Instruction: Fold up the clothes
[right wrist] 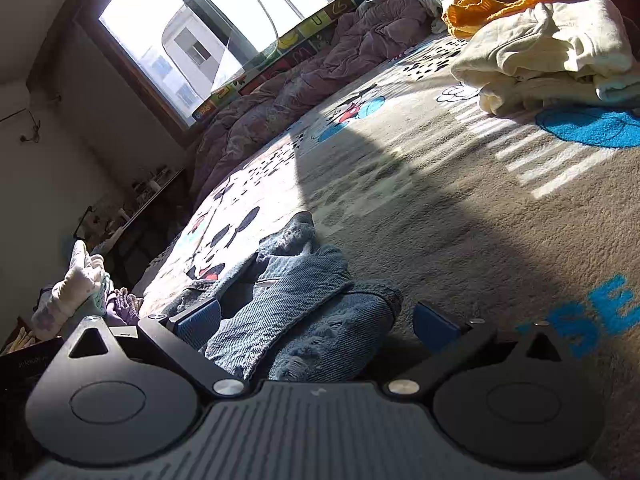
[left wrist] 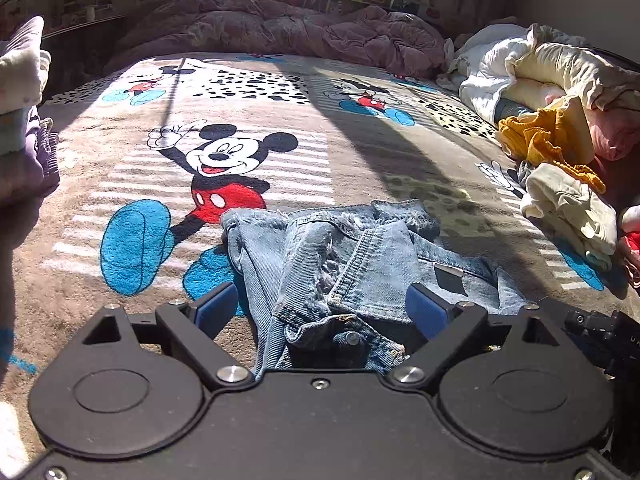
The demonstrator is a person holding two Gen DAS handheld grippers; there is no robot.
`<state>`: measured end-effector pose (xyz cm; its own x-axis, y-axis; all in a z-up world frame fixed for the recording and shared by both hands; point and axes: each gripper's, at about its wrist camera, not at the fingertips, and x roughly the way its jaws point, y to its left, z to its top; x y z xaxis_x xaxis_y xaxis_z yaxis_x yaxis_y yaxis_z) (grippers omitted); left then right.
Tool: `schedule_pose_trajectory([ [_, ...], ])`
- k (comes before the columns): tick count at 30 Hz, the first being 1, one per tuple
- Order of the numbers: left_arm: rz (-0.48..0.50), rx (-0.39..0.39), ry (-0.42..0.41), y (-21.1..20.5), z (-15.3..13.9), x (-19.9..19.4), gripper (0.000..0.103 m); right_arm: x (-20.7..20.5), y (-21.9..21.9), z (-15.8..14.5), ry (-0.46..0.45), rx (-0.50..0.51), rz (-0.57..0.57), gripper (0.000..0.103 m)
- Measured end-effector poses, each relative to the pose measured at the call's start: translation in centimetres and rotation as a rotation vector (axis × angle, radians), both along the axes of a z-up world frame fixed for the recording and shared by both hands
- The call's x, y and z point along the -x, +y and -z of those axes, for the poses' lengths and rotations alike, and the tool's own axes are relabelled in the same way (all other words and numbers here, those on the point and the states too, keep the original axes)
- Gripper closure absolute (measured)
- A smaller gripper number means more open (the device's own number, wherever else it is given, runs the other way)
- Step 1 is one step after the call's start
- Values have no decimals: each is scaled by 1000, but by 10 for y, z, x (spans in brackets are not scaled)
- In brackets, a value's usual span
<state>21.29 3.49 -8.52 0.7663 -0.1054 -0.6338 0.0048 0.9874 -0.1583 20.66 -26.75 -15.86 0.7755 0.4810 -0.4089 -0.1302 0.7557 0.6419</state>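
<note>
Open cartoon-mouse printed blanket (left wrist: 280, 168) straight ahead past the crumpled blue denim garment (left wrist: 360, 264), blocked right by the loose heap of white, cream and mustard clothes (left wrist: 560, 128), left by the folded pastel stack (left wrist: 24, 92), far end by the bunched mauve quilt (left wrist: 280, 32).

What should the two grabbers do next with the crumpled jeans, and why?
Probably close both on the denim. The jeans lie bunched on the Mickey blanket, and the left gripper and right gripper are open with cloth between their fingers, so gripping lets them spread it flat.
</note>
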Motion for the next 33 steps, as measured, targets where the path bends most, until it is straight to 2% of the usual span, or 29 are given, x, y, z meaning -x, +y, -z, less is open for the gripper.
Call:
schedule_pose_trajectory([
  [4,0,-5,-4,-2,6,-18,33,-5,0,9,23,-8,-2,4],
  [6,5,-11,1,-2,9,-28,46,-5,2,10,15,-6,-11,5],
  [7,8,-13,9,-2,11,-34,51,-6,3,11,9,-7,-17,7],
  [8,11,-12,22,-1,14,-40,60,-6,4,12,6,-12,-27,11],
  [9,17,-14,32,-1,16,-45,62,-7,5,12,3,-16,-37,21],
  [11,26,-27,51,-1,20,-54,71,-8,6,14,-4,-22,-41,26],
  [12,31,-31,55,-1,21,-56,78,-8,6,14,-8,-26,-39,31],
  [15,53,-30,32,-2,17,-44,93,-7,2,13,-23,-50,-34,41],
  [18,76,-28,9,-3,13,-32,96,-7,1,11,-39,-70,-39,47],
  [26,76,31,-45,9,0,25,97,8,5,-3,-115,-97,-115,48],
  [33,64,91,-47,20,2,77,97,33,9,-13,-131,-81,-214,48],
])
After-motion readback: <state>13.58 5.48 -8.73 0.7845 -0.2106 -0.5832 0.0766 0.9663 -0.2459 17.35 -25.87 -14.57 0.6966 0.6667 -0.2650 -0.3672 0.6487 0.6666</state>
